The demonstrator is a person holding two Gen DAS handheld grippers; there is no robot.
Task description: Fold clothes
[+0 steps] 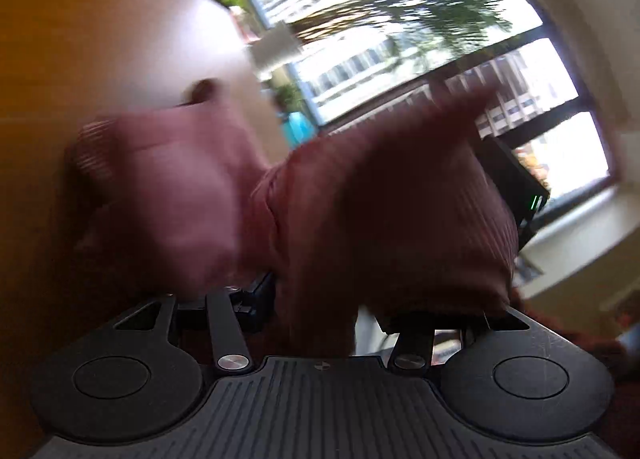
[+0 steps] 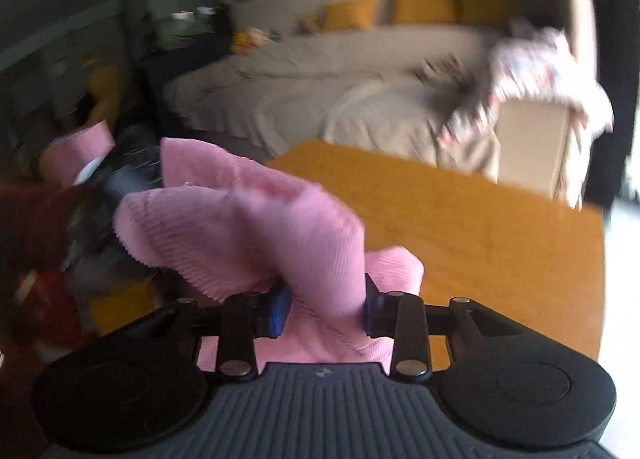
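Note:
A pink ribbed garment (image 2: 240, 219) hangs in the air above the orange table (image 2: 500, 239). My right gripper (image 2: 326, 309) is shut on it, a thick bunch squeezed between its blue pads (image 2: 280, 311). The cloth runs left to my blurred left gripper (image 2: 116, 179). In the left wrist view the same garment (image 1: 400, 199) looks dark against the window and is badly blurred. It fills the gap of my left gripper (image 1: 332, 307) and drapes over one finger, hiding it. The other finger (image 1: 262, 293) touches the cloth. The right gripper's black body (image 1: 516, 179) shows behind the cloth.
A sofa (image 2: 320, 71) under a grey cover, with yellow cushions (image 2: 424, 7), stands beyond the table. A patterned cloth (image 2: 540, 67) lies over its armrest. A large window (image 1: 400, 39) faces the left gripper. Dark red fabric (image 2: 24, 219) sits at the left.

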